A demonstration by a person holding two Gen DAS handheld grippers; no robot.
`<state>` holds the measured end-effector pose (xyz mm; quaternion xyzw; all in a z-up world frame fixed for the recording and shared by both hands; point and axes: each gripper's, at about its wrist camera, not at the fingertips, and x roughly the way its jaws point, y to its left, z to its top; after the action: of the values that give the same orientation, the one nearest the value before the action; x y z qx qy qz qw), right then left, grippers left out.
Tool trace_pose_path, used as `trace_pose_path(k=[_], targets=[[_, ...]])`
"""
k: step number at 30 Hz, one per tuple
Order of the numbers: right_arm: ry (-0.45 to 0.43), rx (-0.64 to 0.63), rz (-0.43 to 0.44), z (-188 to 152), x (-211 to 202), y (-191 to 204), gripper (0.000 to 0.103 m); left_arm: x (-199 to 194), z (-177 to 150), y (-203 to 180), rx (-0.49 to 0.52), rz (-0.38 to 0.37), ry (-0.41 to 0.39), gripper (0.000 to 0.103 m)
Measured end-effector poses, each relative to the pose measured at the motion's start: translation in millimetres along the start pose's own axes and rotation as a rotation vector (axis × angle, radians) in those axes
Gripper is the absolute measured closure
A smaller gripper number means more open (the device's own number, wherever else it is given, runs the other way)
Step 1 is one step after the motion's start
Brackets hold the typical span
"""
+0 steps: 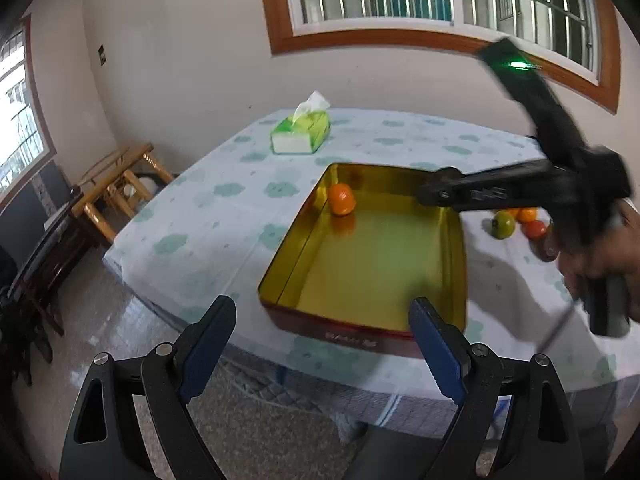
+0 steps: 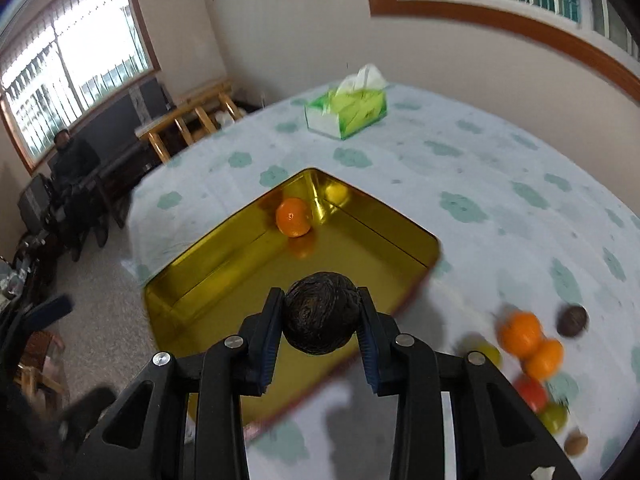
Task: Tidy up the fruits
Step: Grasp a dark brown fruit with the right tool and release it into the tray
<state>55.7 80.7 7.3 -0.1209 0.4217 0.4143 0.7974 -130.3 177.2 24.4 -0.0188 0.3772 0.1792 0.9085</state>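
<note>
The desk (image 2: 500, 168), covered by a pale cloth printed with green cloud shapes, filled most of both views. On it sat a rectangular gold-lined tin (image 2: 224, 276) with a red outer wall, near the desk's front edge.

The right claw (image 2: 320, 320) was pinching a dark, wrinkled round fruit (image 2: 320, 318) between its blue pads, and it hung over the near part of the tin. In the left wrist view the same claw (image 1: 424, 194) reached across the tin's far right corner, blurred, with a hand (image 1: 596, 256) wrapped round its handle. The left claw (image 1: 320, 320) stood spread wide with nothing between its fingers, out past the desk's front edge and pointing down toward the tin's near wall.

A green tissue box (image 2: 348, 114), a white sheet sticking out of its top, lay at the far side of the desk, well apart from the tin.

Inside the tin, one orange (image 2: 294, 217) rested against the far corner. The remaining fruits lay in a loose group on the cloth to the right of the tin: two oranges (image 2: 520, 332) touching each other, a red fruit (image 2: 530, 394), a yellow-green one (image 2: 554, 416), a dark round one (image 2: 573, 321) and a small brown one (image 2: 576, 443) at the edge of view, all somewhat blurred.
</note>
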Motion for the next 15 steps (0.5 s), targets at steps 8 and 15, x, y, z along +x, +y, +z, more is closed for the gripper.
trace_pose_path(k=[8, 15], targets=[[0.106, 0.002, -0.08, 25.7, 59.4, 5.7, 0.071, 17.4, -8.7, 15.8, -0.03, -0.008, 0.06, 0.015], [0.09, 0.082, -0.094, 44.1, 82.3, -7.4, 0.068, 20.0, -10.7, 18.6, -0.035, -0.027, 0.071, 0.015]])
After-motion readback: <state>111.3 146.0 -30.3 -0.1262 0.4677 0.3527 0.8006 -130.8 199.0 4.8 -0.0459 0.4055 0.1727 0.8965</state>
